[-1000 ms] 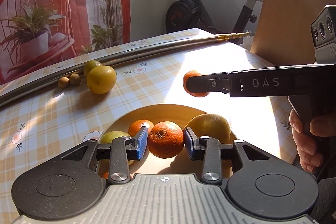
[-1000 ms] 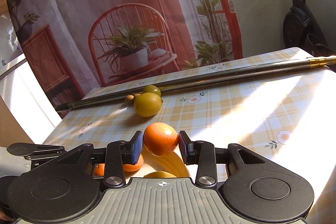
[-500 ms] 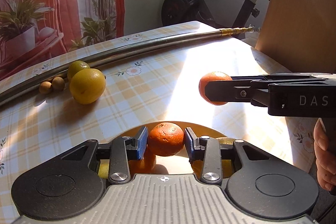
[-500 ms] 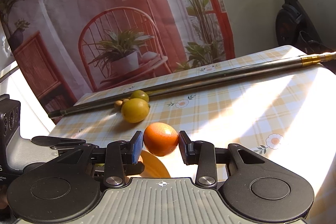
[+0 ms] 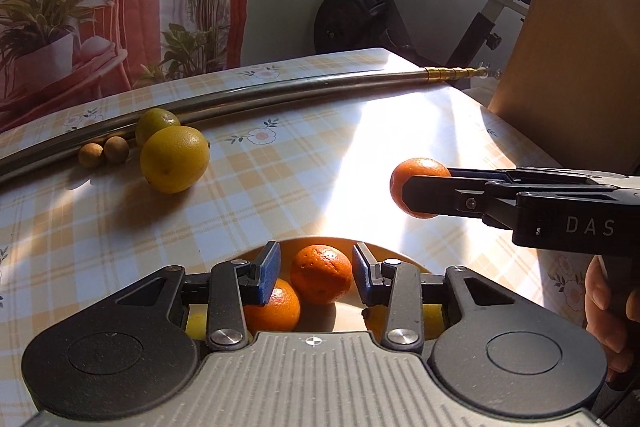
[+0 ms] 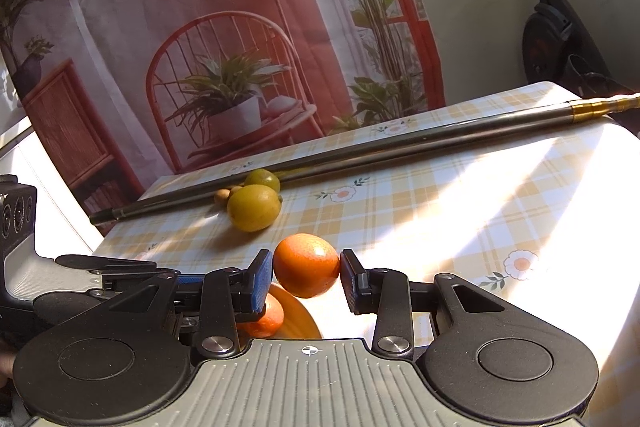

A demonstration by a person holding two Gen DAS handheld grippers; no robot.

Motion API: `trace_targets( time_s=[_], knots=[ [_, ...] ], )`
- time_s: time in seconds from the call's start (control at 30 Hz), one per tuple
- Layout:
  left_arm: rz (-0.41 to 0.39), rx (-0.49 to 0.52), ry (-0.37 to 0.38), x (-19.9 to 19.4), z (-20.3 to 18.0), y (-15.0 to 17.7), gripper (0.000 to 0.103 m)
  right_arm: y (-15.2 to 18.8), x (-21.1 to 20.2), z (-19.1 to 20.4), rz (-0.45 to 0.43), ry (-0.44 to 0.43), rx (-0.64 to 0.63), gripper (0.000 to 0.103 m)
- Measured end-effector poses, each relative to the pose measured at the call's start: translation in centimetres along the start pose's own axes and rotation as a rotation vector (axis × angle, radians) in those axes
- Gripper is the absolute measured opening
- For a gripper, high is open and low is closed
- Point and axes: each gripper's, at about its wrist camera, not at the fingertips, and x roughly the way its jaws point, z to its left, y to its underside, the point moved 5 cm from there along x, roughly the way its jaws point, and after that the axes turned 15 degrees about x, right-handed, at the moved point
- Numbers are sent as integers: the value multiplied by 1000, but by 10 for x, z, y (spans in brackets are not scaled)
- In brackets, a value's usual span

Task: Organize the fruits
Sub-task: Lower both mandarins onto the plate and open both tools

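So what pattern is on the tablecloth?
Yellow-and-white plaid with small flowers on the tablecloth, clearest in the right wrist view.

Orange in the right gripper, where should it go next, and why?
Probably a short move back and down over the yellow bowl. The right gripper is clamped on the orange, which hangs over the tablecloth just beyond the bowl's rim, and other oranges already lie in that bowl.
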Motion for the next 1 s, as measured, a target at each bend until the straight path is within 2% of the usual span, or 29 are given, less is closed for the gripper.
trace_targets(
  time_s=[0.1,0.2,0.4,0.5,0.6,0.77,1.0],
  knots=[
    [-38,-58,-32,-20,10,0,44,2,0,3,6,-8,-1,34],
    [-56,-103,-113,-44,22,6,55,7,1,12,20,-26,-14,34],
    [-66,-183,-273,-84,44,26,58,28,10,43,89,-66,-85,34],
    [-63,-206,-325,-96,44,32,58,42,15,56,128,-77,-117,34],
    [-58,-221,-357,-103,44,40,61,53,19,67,164,-82,-147,34],
    [-59,-292,-369,-113,51,55,62,65,25,74,201,-64,-177,34],
    [-73,-317,-367,-113,49,63,62,76,29,84,201,-24,-281,34]
  ],
)
